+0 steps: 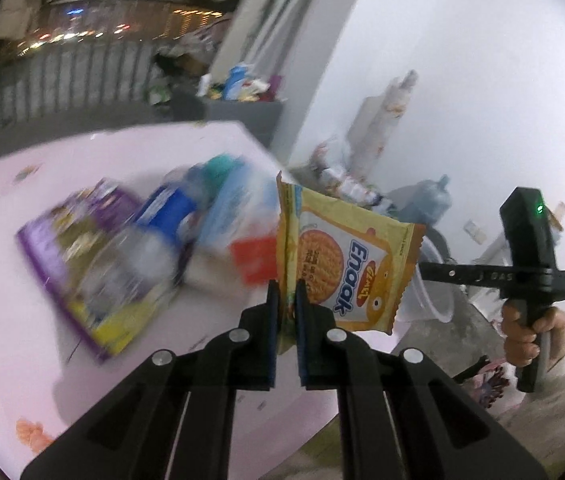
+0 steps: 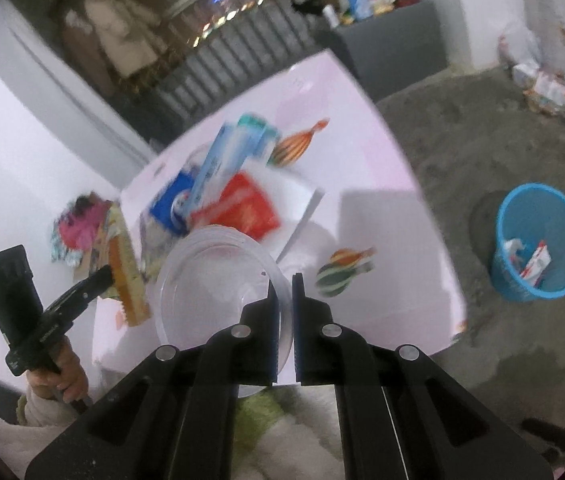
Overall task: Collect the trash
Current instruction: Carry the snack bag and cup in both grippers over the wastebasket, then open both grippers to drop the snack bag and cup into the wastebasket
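My left gripper (image 1: pixel 285 294) is shut on the edge of a yellow Enaak snack wrapper (image 1: pixel 346 264), held up above the pink table (image 1: pixel 6 320). In the right wrist view the same wrapper (image 2: pixel 126 268) shows edge-on at the left. My right gripper (image 2: pixel 285 292) is shut on the rim of a clear plastic cup (image 2: pixel 214 280), lifted over the table (image 2: pixel 382 216); in the left wrist view that cup (image 1: pixel 430 280) shows behind the wrapper. A blue waste basket (image 2: pixel 538 240) stands on the floor at the right with a few wrappers inside.
Blurred trash lies on the table: a purple packet (image 1: pixel 82 264), a blue packet (image 1: pixel 170 208), a red wrapper (image 2: pixel 242 208) and a light blue packet (image 2: pixel 222 160). A dark cabinet (image 2: pixel 394 40) with clutter stands behind. Bags (image 2: pixel 550 88) lie by the far wall.
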`<control>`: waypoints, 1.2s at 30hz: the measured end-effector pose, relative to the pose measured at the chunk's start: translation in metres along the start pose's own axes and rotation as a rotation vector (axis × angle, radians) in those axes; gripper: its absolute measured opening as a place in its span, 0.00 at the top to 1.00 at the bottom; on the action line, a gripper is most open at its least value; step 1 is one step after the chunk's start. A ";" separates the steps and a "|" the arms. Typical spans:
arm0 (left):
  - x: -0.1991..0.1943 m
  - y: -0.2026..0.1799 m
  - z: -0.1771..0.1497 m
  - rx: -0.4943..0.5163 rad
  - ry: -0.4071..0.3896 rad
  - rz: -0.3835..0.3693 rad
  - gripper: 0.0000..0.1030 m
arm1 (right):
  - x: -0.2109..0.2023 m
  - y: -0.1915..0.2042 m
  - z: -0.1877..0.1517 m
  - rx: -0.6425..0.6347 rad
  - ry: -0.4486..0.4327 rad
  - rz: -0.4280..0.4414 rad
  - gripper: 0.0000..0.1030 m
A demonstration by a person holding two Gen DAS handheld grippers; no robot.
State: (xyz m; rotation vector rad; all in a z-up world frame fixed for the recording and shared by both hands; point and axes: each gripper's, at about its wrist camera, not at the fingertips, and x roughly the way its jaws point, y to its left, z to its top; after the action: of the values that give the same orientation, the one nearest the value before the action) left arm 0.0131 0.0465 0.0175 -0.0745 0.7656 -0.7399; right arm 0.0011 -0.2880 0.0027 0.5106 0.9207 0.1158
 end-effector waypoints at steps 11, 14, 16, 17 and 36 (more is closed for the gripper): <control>0.144 -0.117 0.105 0.150 0.198 -0.147 0.93 | -0.068 -0.132 0.008 0.339 -0.252 -0.286 0.96; 0.207 -0.154 0.116 0.167 0.310 -0.170 0.93 | -0.070 -0.181 0.007 0.465 -0.270 -0.330 0.96; 0.253 -0.178 0.117 0.173 0.390 -0.161 0.93 | -0.065 -0.211 0.007 0.532 -0.270 -0.355 0.96; 0.272 -0.189 0.116 0.184 0.413 -0.153 0.92 | -0.062 -0.227 0.006 0.565 -0.264 -0.362 0.96; 0.531 -0.270 0.093 0.224 0.612 0.020 0.79 | 0.036 -0.410 0.031 0.931 -0.172 -0.320 0.61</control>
State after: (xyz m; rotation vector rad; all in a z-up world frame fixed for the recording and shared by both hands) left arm 0.1742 -0.5094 -0.1490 0.3784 1.2544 -0.8344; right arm -0.0013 -0.6473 -0.2001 1.1972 0.8404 -0.6702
